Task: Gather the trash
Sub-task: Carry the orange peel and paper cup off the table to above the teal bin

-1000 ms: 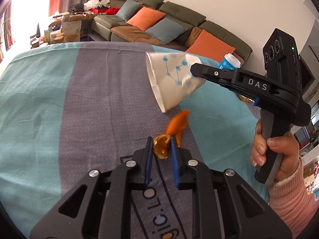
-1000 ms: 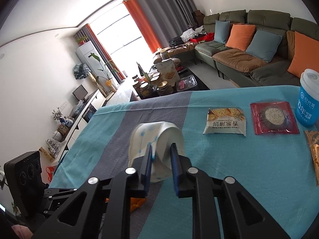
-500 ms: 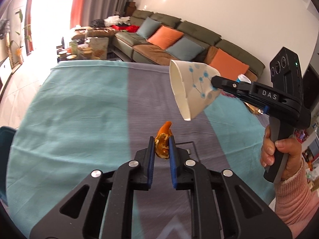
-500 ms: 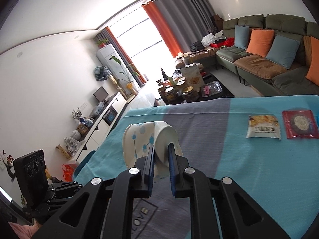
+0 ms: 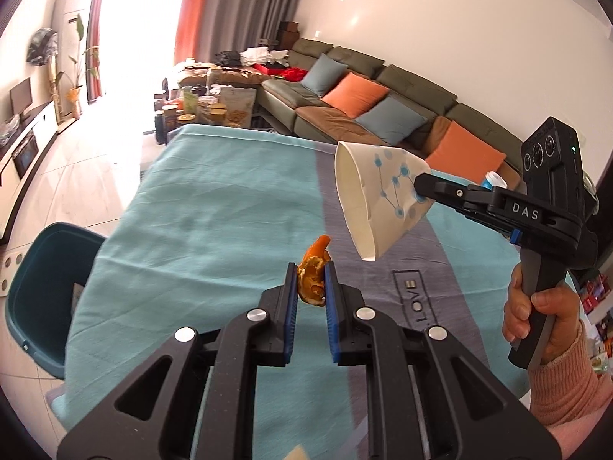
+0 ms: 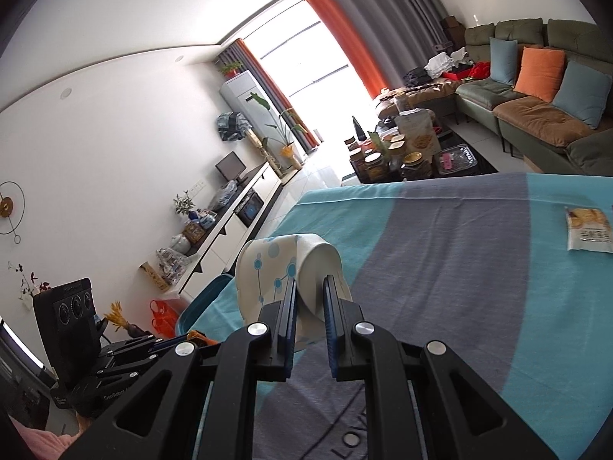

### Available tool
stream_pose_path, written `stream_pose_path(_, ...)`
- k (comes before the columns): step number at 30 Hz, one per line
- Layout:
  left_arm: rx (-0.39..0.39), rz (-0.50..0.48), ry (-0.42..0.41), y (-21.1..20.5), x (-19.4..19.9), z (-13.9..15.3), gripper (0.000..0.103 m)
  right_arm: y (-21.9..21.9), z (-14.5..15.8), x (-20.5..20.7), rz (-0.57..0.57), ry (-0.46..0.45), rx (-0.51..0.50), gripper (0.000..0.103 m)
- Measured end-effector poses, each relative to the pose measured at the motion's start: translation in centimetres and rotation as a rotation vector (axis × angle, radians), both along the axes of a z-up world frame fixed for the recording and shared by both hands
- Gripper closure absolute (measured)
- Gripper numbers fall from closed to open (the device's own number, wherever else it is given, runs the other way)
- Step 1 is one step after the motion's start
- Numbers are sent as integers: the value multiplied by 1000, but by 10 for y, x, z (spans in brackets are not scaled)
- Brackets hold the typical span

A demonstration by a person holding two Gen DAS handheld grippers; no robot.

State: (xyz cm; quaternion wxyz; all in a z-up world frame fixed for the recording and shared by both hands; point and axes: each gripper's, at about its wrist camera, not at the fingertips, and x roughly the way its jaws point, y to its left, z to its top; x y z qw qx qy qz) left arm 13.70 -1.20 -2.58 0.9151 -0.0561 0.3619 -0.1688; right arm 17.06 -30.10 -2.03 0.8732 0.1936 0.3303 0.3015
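The left gripper (image 5: pixel 311 281) is clamped on a curled piece of orange fruit peel (image 5: pixel 313 274), which sits between its blue pads above the table covered in a turquoise and grey cloth (image 5: pixel 214 214), over the grey stripe and towards the cloth's near edge. The right gripper (image 6: pixel 309 299) is closed on the crushed base of a white paper cup with a blue dot-and-line pattern (image 6: pixel 279 268); the cup lies on its side in the air, its open mouth facing left in the left wrist view (image 5: pixel 377 199), held above the grey stripe and just beyond the peel. A hand in a pink knitted sleeve (image 5: pixel 540 318) grips the right gripper's handle. A dark teal plastic bin (image 5: pixel 42 287) stands on the floor beside the table's left edge. A white snack packet with biscuits printed on it (image 6: pixel 588 228) lies flat on the turquoise part of the cloth near the right edge
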Motion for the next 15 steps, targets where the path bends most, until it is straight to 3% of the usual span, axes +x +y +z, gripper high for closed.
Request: stream_pose_path(15,14,88,-3,30,-19,6,89,50,-3,10,88,16,9,91)
